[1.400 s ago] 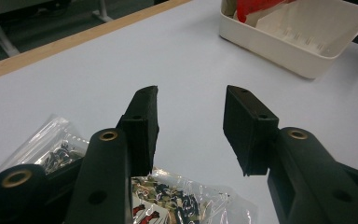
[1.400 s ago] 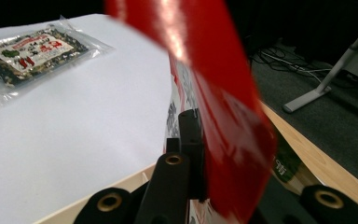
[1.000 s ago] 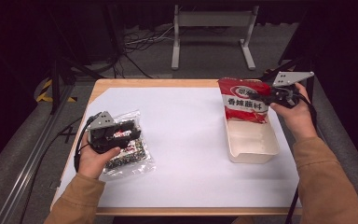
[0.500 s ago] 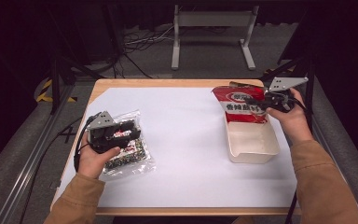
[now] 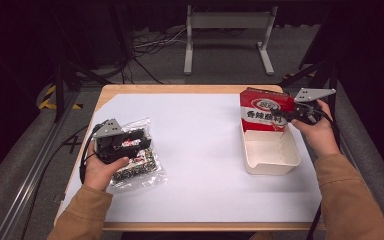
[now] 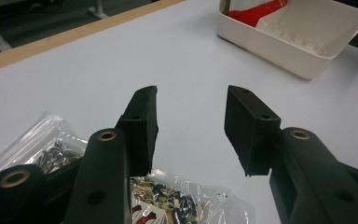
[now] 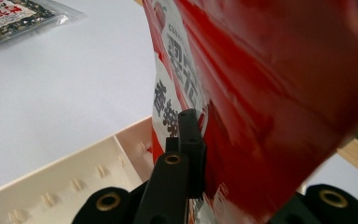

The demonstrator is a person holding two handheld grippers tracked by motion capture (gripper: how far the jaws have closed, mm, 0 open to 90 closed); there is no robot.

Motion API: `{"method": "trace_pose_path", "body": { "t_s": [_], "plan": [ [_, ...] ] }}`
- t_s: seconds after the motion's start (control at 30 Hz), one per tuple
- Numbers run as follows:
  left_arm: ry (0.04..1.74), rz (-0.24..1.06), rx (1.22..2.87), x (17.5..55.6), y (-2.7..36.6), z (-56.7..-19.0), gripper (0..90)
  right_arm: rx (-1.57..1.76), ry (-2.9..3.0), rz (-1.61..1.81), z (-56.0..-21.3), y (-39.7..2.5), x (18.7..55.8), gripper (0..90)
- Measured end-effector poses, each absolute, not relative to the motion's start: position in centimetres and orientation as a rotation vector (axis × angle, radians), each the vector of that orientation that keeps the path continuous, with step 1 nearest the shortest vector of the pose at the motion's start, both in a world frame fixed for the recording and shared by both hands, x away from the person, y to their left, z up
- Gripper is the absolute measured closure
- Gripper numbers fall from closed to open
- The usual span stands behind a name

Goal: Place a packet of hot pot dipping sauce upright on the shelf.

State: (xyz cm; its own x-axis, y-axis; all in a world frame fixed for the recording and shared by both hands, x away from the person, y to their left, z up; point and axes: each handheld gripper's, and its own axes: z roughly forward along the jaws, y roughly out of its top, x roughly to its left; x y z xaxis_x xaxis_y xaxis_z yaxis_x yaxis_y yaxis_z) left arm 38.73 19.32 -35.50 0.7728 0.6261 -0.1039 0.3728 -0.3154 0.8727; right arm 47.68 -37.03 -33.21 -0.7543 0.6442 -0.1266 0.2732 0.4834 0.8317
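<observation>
While the left hand-held gripper (image 5: 139,139) is gaping over a crinkly clear packet (image 5: 135,167), the right hand-held gripper (image 5: 280,118) is pinching a glossy red pouch (image 5: 261,112) upright in the ribbed cream tray (image 5: 275,159).

Glossy red foil packet (image 5: 261,113), smooth cream plastic tray (image 5: 271,158), crinkly clear plastic bag (image 5: 136,167), matt white tabletop (image 5: 200,150)

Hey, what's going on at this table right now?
A person works with a tool in each hand. The right tool is shut on a red snack bag with white lettering, held upright at the far end of a cream plastic tray. The left tool hangs open over a clear printed snack packet.
</observation>
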Motion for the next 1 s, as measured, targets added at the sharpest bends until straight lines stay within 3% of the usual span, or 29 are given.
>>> {"method": "trace_pose_path", "body": {
  "t_s": [0.2,0.4,0.47,0.6,0.77,1.0],
  "plan": [
    [0.766,0.310,1.938,38.8,19.3,-35.5,54.4,0.799,2.304,1.184,-33.3,-37.0,47.5,84.4],
    [0.766,0.315,1.941,38.9,19.7,-35.6,51.0,0.887,2.246,1.260,-33.2,-37.4,47.0,65.3],
    [0.765,0.322,1.945,39.0,19.7,-35.6,49.6,0.889,2.240,1.267,-33.1,-37.5,46.9,63.2],
    [0.770,0.344,1.962,38.9,19.9,-35.6,46.9,0.929,2.196,1.306,-32.6,-37.4,46.1,46.7],
    [0.790,0.382,1.963,38.6,20.6,-35.5,42.6,0.961,2.145,1.303,-31.9,-37.6,44.8,39.9],
    [0.796,0.420,1.960,38.4,21.8,-35.3,39.0,0.952,2.102,1.233,-31.3,-37.6,41.8,37.0]
  ]
}}
